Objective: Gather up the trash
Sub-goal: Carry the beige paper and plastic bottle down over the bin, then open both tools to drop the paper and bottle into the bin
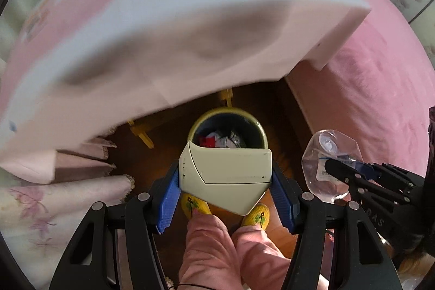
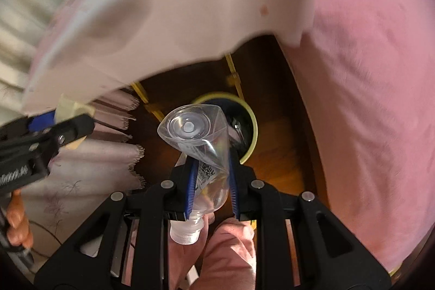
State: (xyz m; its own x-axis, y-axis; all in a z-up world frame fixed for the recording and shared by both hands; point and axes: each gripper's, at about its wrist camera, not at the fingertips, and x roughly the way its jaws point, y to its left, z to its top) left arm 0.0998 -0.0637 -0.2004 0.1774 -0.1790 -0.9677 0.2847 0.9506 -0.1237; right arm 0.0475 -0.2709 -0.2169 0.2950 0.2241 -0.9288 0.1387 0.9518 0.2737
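Left wrist view: I pointed my left gripper (image 1: 225,190) steeply down, its blue pads clamped on both sides of a smooth cream carton (image 1: 225,175), above the round bin (image 1: 227,131) on the dark wood floor. My right gripper (image 1: 350,175) showed at the right edge, gripping the bottle (image 1: 326,154).

Right wrist view: my right gripper (image 2: 212,178) pointed down too, jaws nearly closed, squeezing a crumpled clear plastic bottle (image 2: 201,143) with its white cap toward me, over the bin (image 2: 248,121).

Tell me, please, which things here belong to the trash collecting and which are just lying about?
Belonging to the job:
- cream carton, in left hand-held gripper
- crushed clear bottle, in right hand-held gripper
- trash bin

Just lying about:
- pink bed cover
- fringed cloth
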